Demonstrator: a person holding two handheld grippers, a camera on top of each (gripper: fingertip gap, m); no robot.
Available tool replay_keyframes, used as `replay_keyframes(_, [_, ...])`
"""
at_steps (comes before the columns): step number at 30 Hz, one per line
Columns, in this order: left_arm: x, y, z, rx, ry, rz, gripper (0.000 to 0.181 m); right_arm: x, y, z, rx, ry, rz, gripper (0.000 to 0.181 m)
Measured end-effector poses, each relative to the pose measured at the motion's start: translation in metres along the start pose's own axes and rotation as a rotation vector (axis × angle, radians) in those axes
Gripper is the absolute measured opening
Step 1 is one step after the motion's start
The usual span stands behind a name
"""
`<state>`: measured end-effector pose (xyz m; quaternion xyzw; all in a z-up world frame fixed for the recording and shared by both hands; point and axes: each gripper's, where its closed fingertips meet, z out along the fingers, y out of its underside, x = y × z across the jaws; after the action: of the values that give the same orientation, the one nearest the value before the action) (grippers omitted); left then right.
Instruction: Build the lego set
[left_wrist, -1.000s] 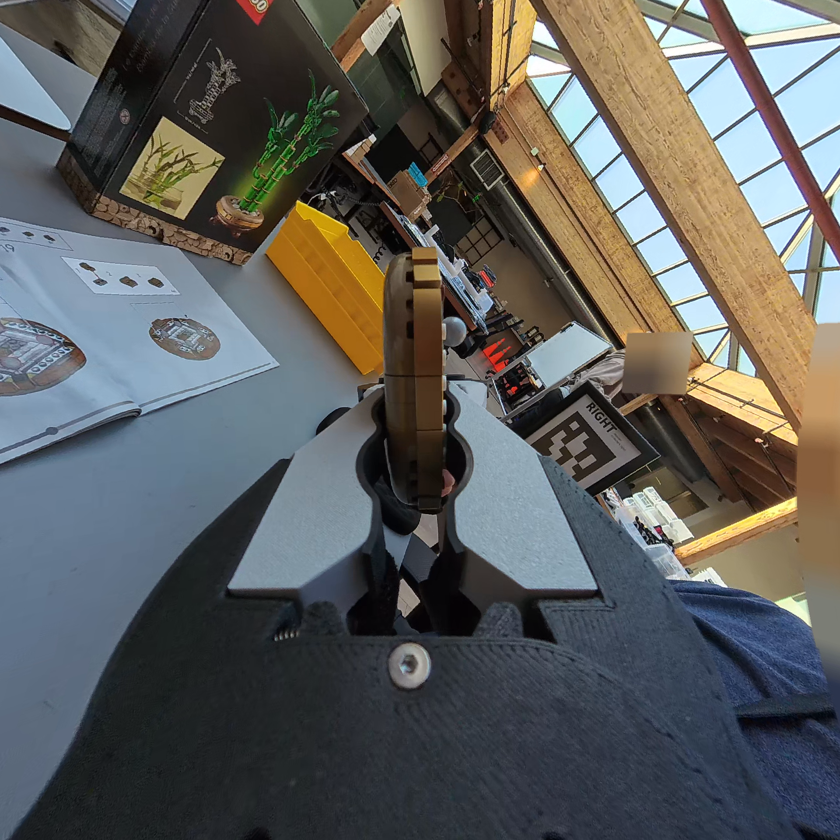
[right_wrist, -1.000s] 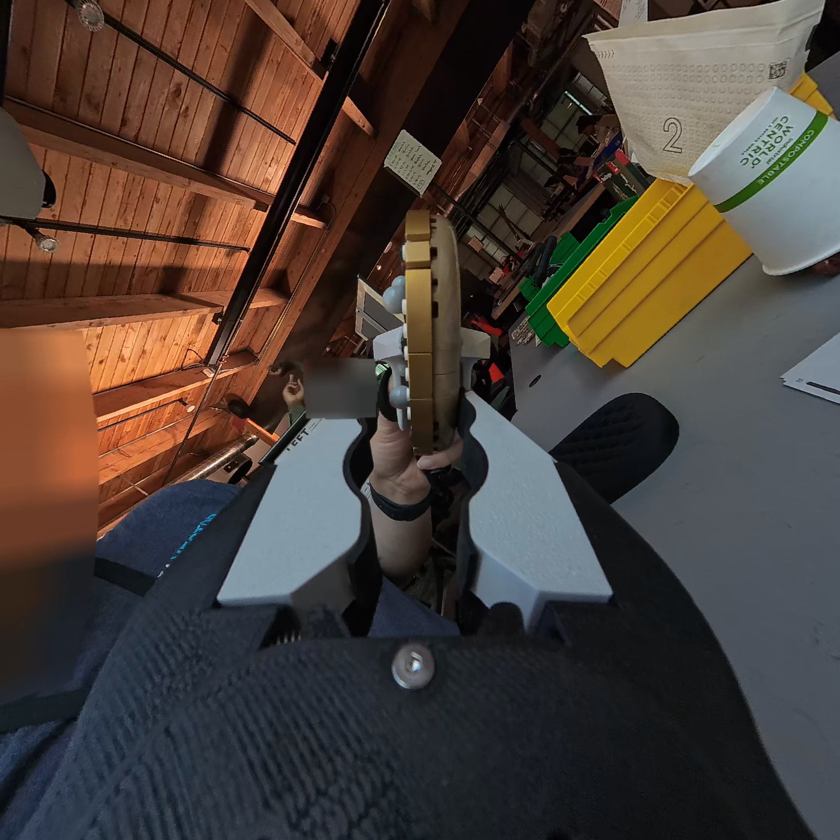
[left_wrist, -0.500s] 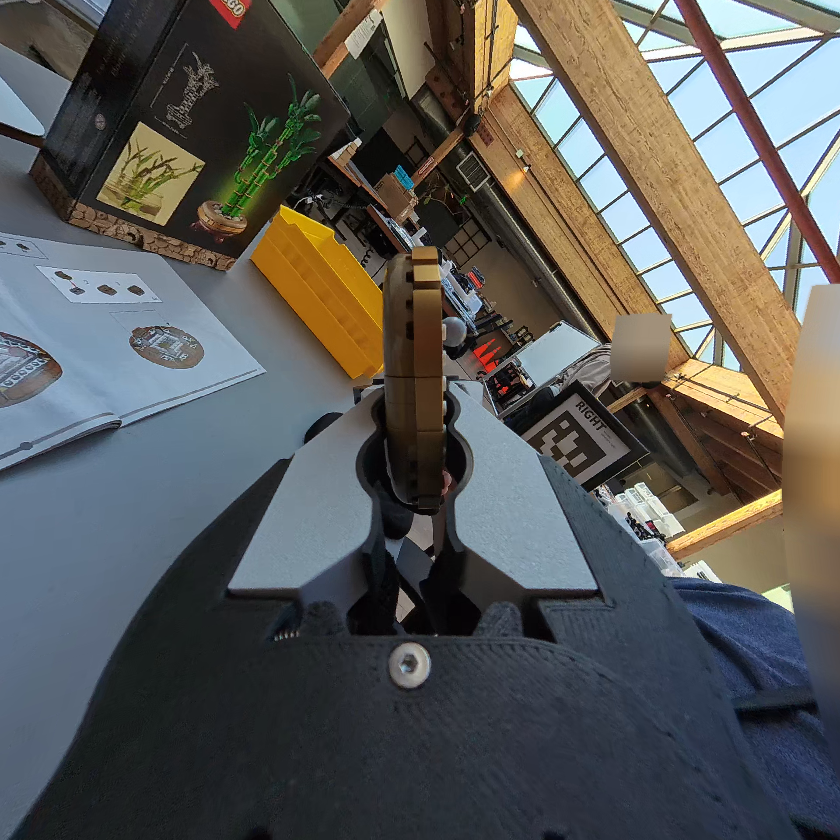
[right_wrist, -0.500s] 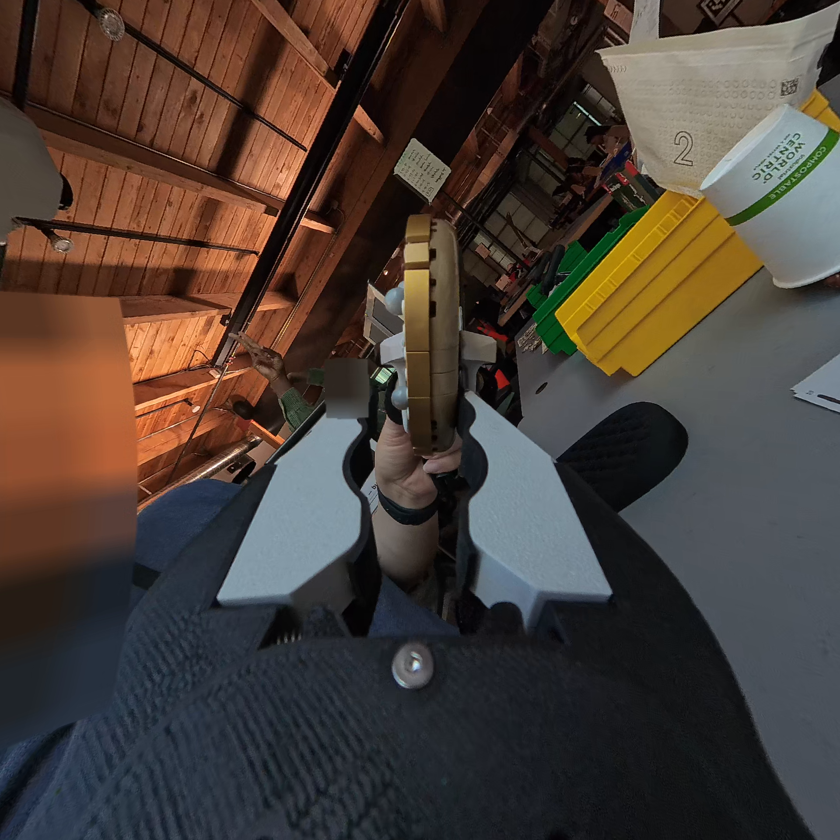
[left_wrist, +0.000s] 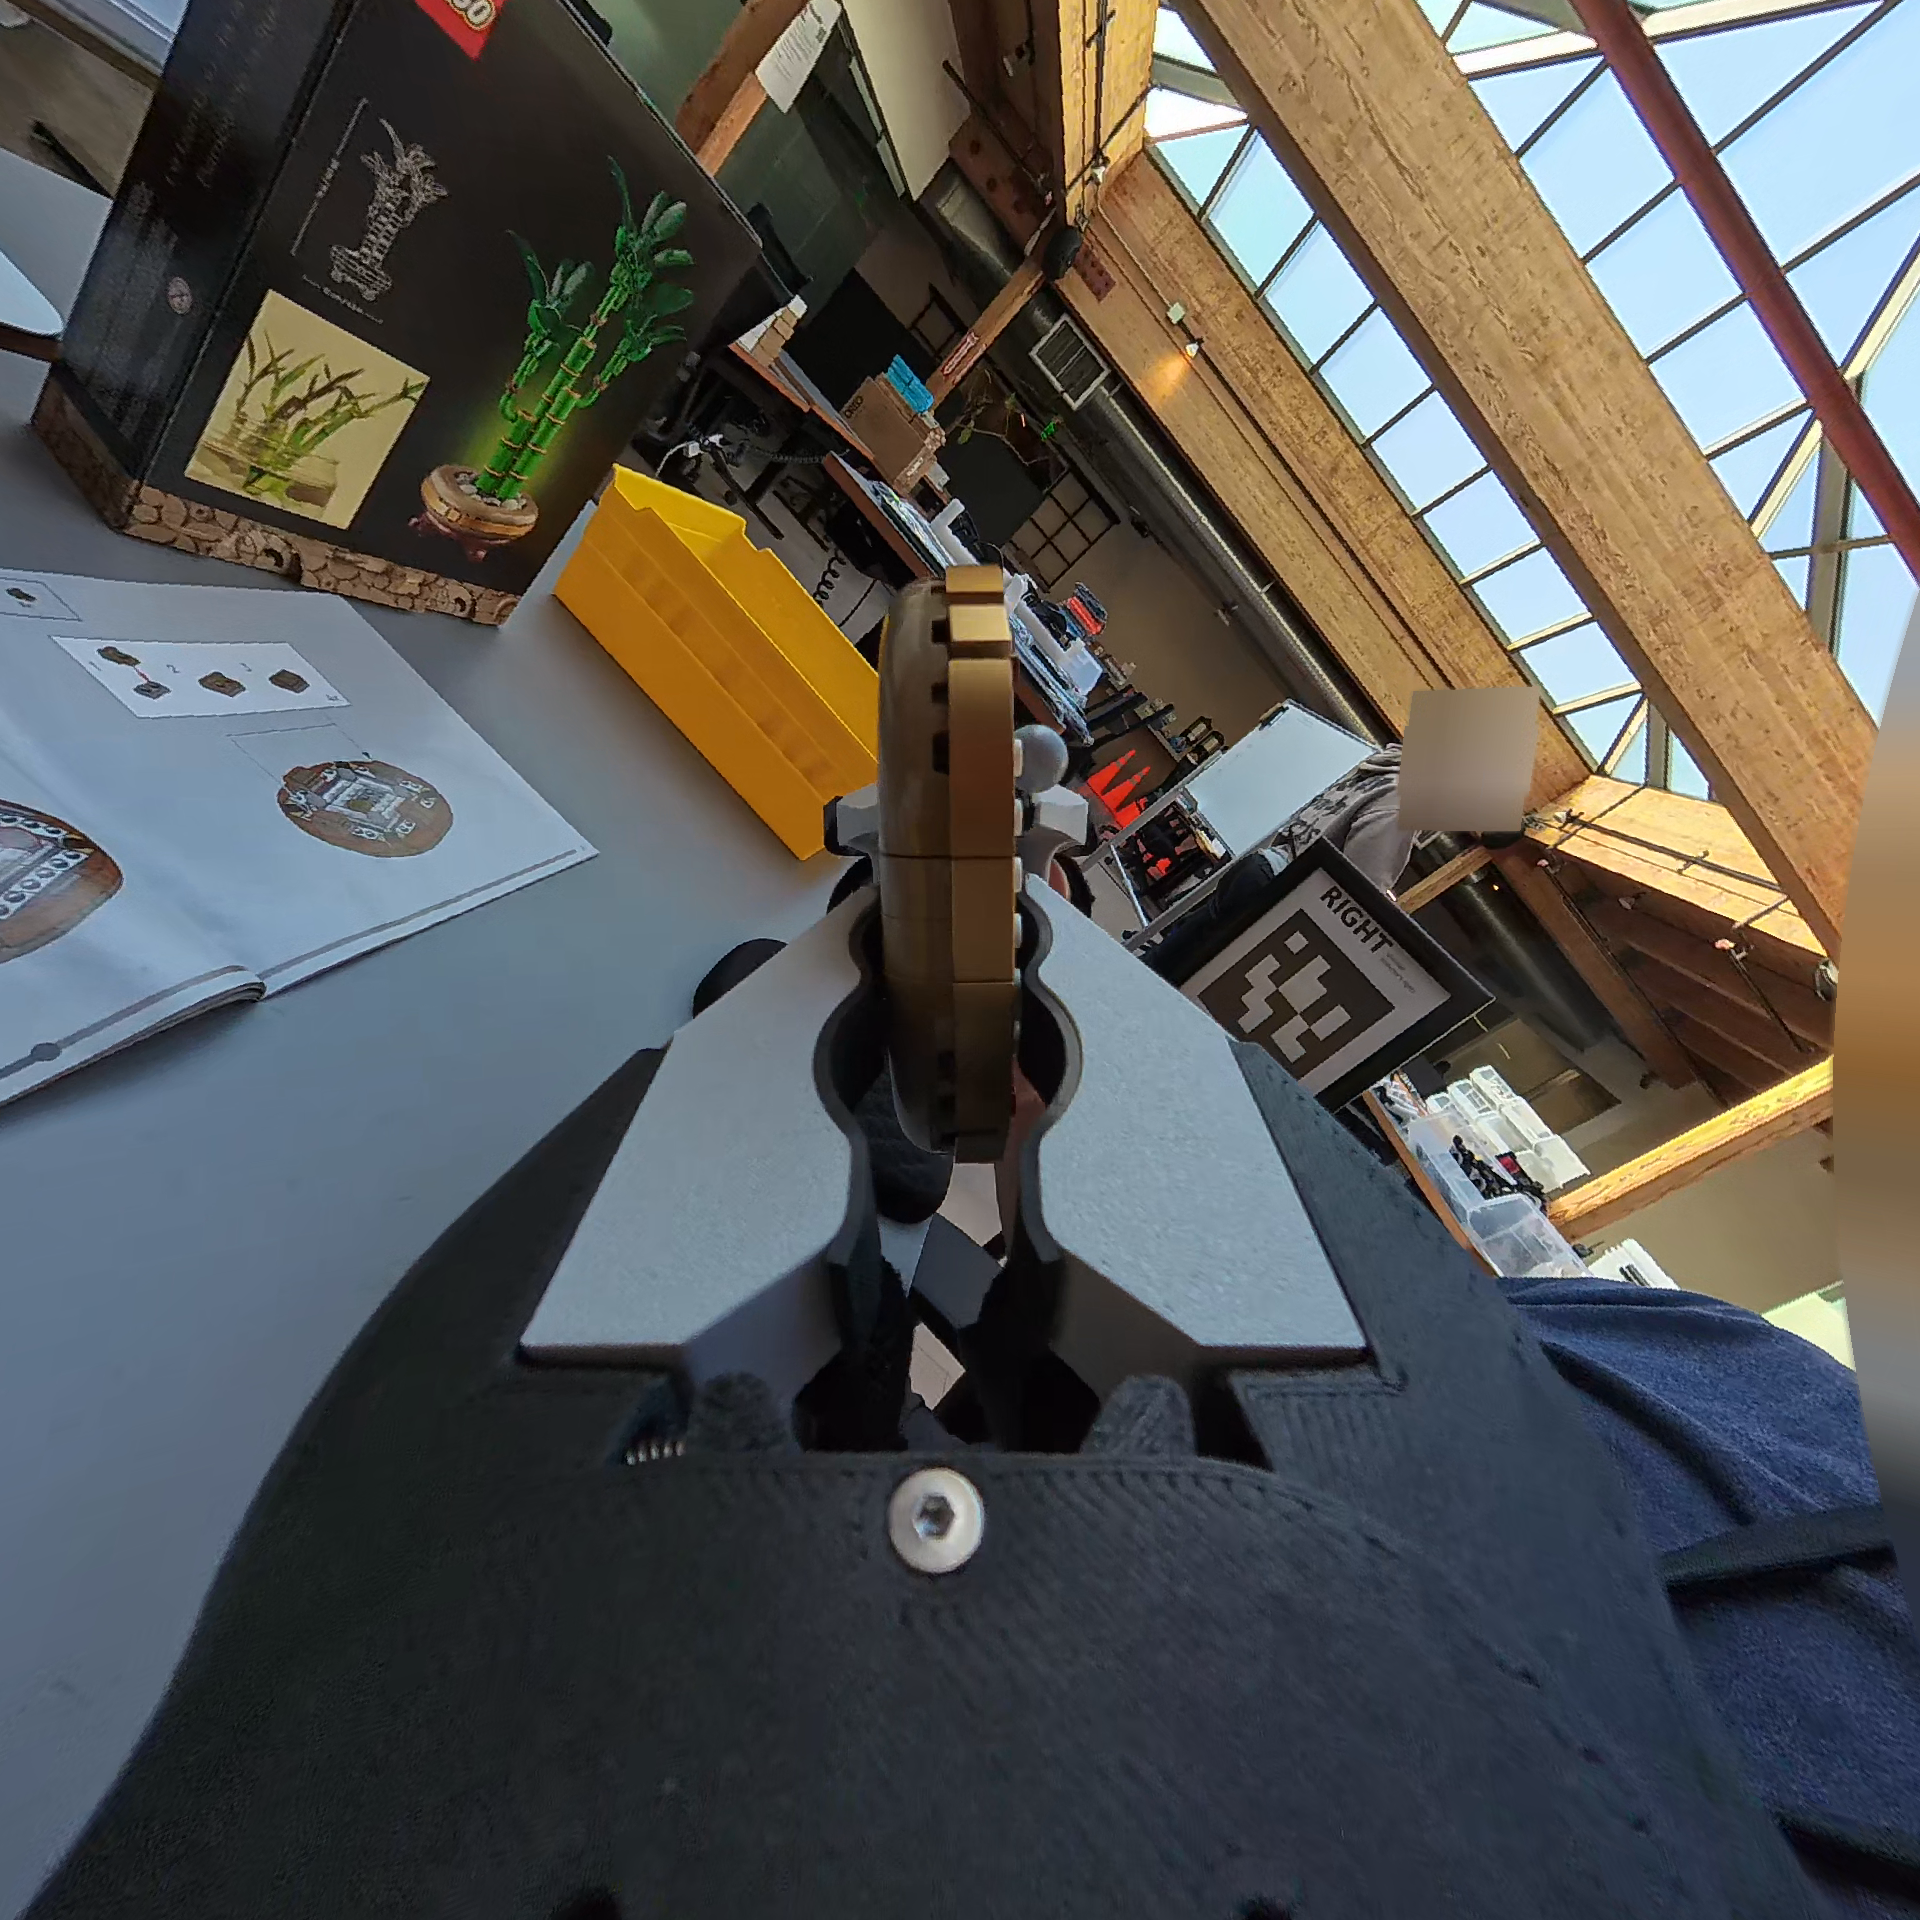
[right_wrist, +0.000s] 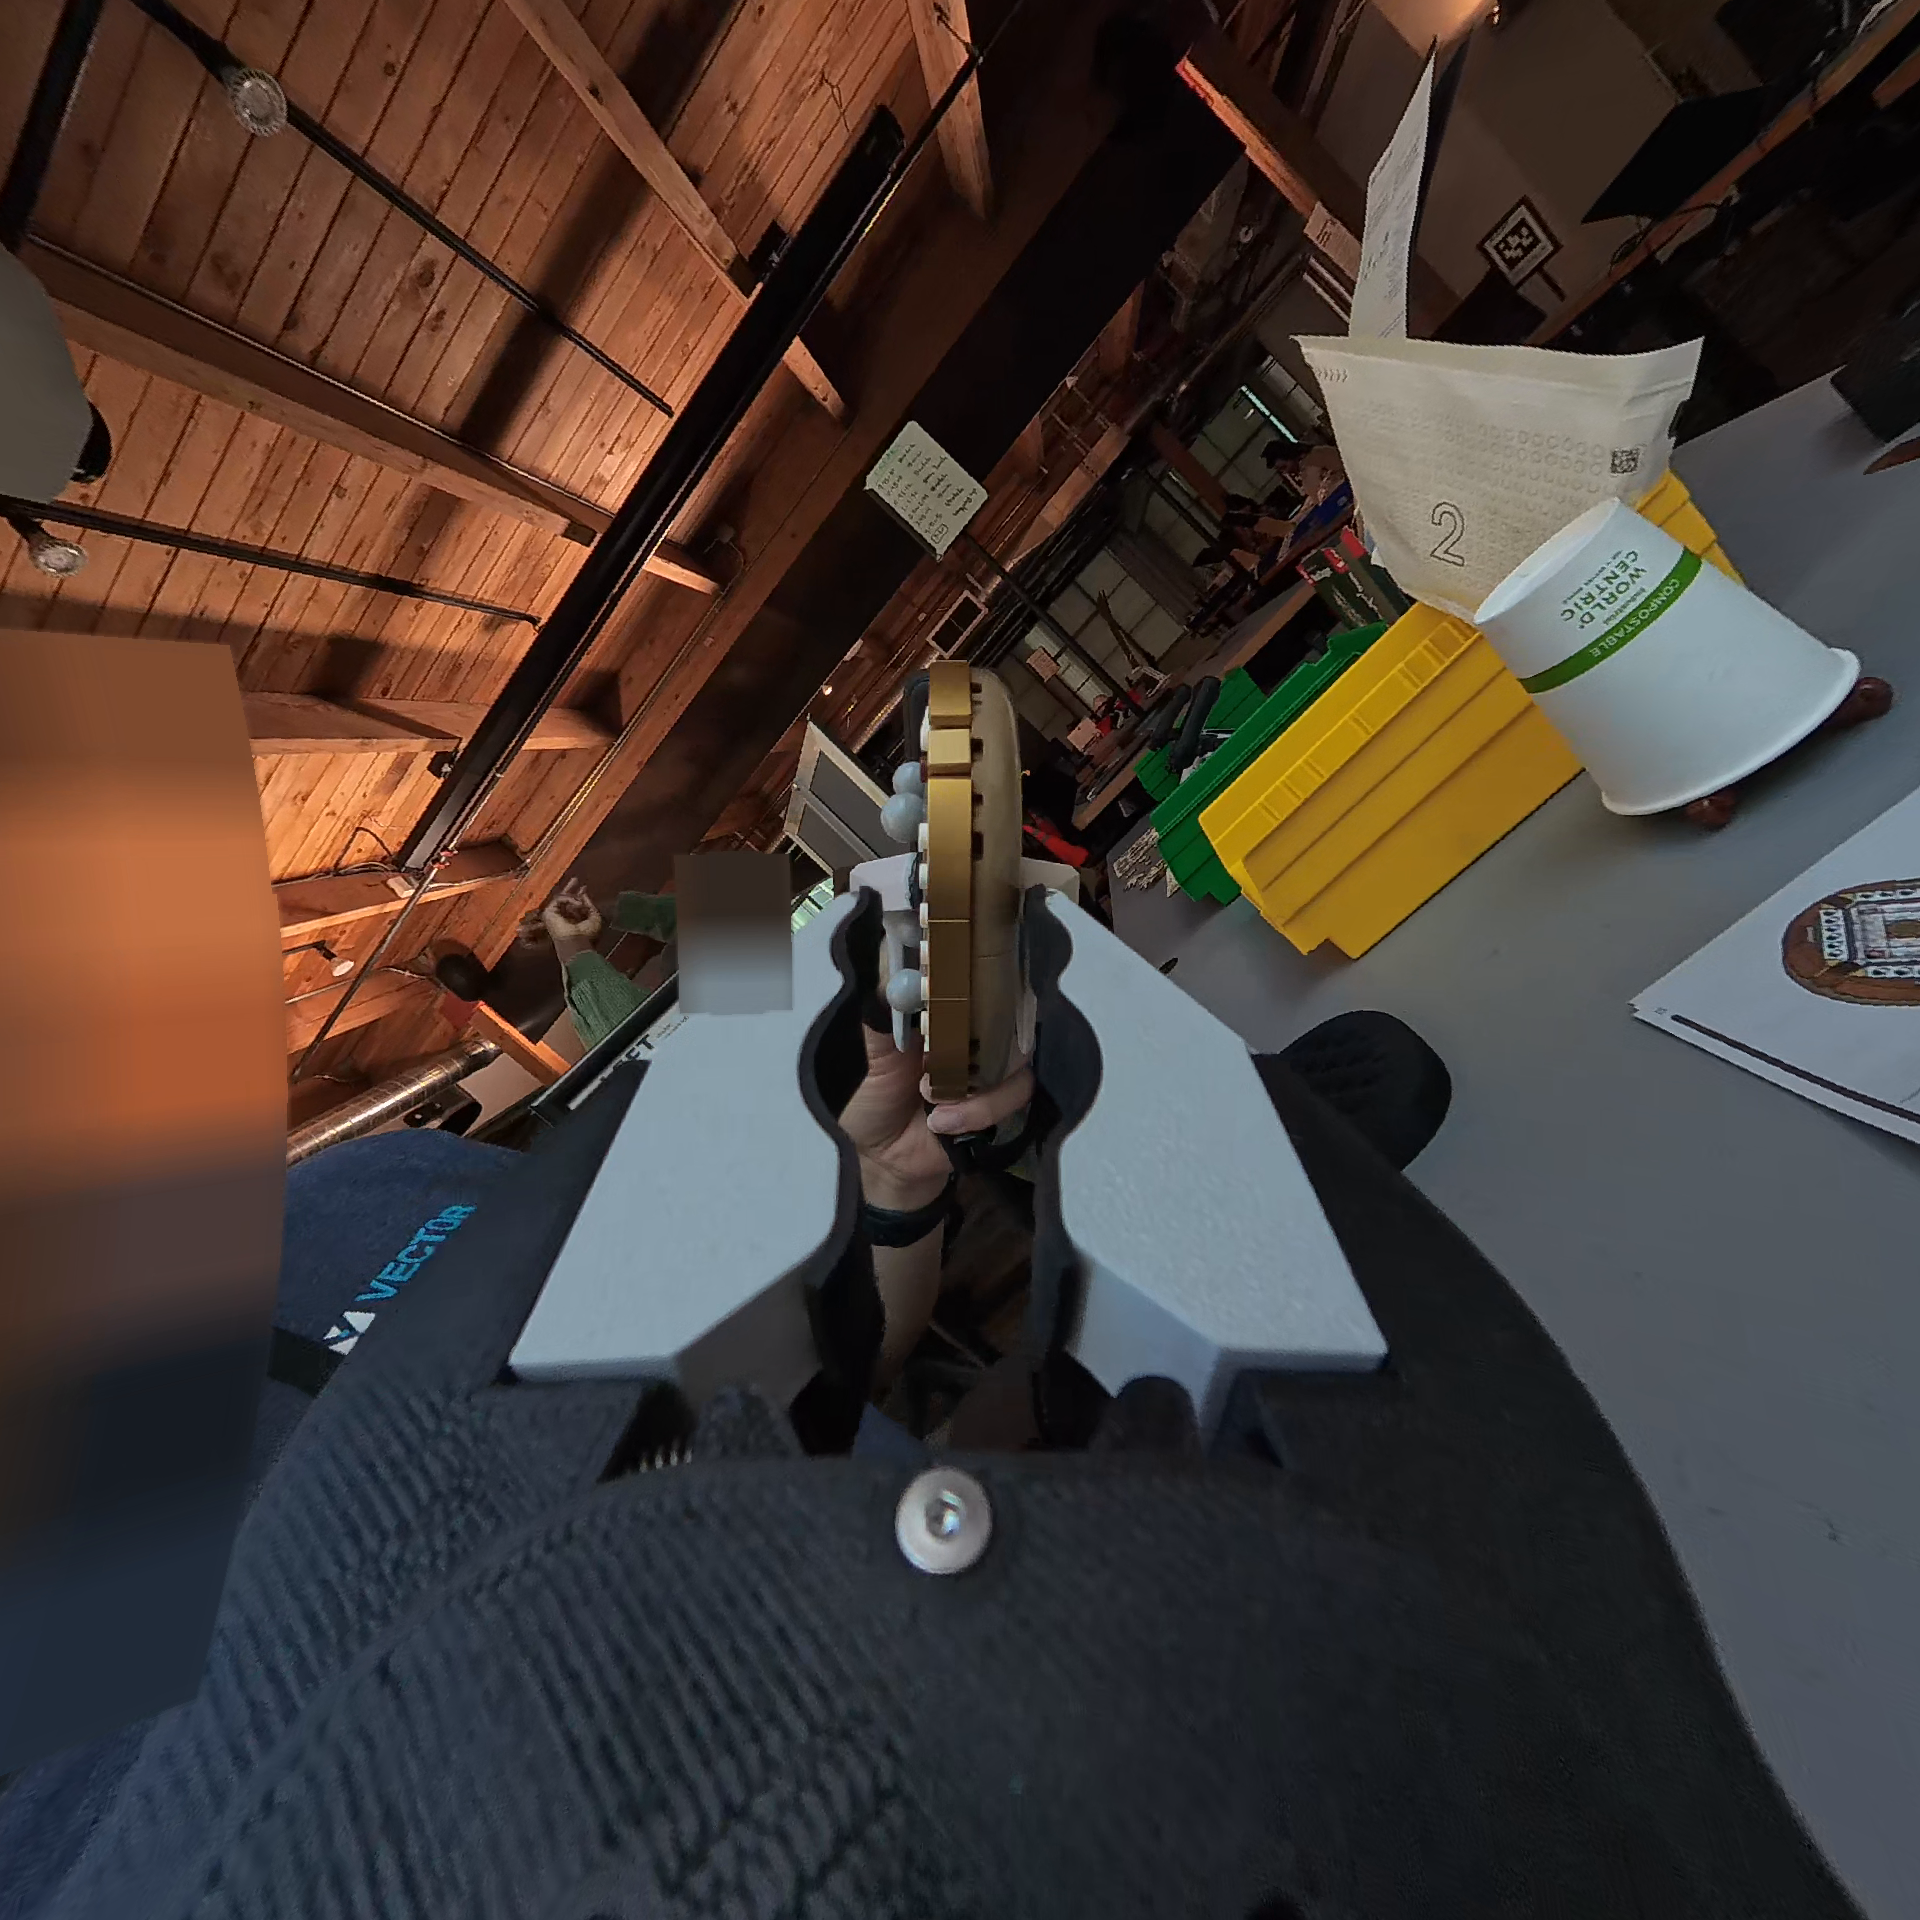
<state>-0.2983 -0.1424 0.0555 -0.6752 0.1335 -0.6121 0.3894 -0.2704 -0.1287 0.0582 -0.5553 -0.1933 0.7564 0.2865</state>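
A round brown and gold lego disc (left_wrist: 948, 862) stands on edge in the air above the grey table (left_wrist: 312, 1195). My left gripper (left_wrist: 948, 935) is shut on its near rim. My right gripper's grey fingertips (left_wrist: 1051, 821) clamp the far rim, with its black and white marker plate (left_wrist: 1330, 966) behind. In the right wrist view the same disc (right_wrist: 968, 883) sits between my right gripper (right_wrist: 951, 925), which is shut on it. Grey ball studs (right_wrist: 902, 810) stick out on its left face. The left gripper's fingertips (right_wrist: 883, 883) and a hand (right_wrist: 904, 1122) show behind.
A black lego box (left_wrist: 395, 281), an open instruction booklet (left_wrist: 260, 790) and a yellow bin (left_wrist: 727, 665) lie to the left. The right wrist view shows yellow (right_wrist: 1392, 790) and green (right_wrist: 1236, 769) bins, an upturned white paper cup (right_wrist: 1662, 675), a numbered paper bag (right_wrist: 1496, 468) and the booklet (right_wrist: 1818, 987). Only a small space, under 4 cm, lies between the two pairs of fingers.
Both grippers stay shut on the disc and have shifted and turned a little together. The cup and bins sit lower in the right wrist view, and the booklet has come into it.
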Motion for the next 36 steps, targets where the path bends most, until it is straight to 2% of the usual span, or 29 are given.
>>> replay_keyframes(7, [0.003, -0.003, 0.002, -0.001, -0.005, 0.032, 0.019, -0.001, -0.001, -0.001, -0.001, -0.003, -0.026, 0.026])
replay_keyframes(14, [0.003, -0.004, -0.001, -0.001, -0.036, 0.096, 0.019, -0.010, -0.014, -0.010, 0.069, 0.001, -0.147, 0.026])
replay_keyframes(20, [0.005, 0.000, -0.003, -0.022, -0.056, 0.166, 0.019, -0.019, -0.008, -0.008, 0.027, -0.001, -0.234, 0.028])
replay_keyframes(24, [0.006, 0.006, -0.002, -0.055, -0.083, 0.240, 0.019, -0.015, -0.007, -0.007, -0.002, 0.045, -0.322, 0.043])
replay_keyframes(29, [0.014, 0.012, 0.001, -0.086, -0.083, 0.328, 0.019, -0.029, -0.005, -0.004, -0.055, 0.040, -0.500, 0.068])
replay_keyframes(36, [0.022, 0.019, 0.004, -0.111, -0.047, 0.382, 0.019, -0.036, -0.006, -0.006, -0.160, 0.082, -0.645, 0.068])
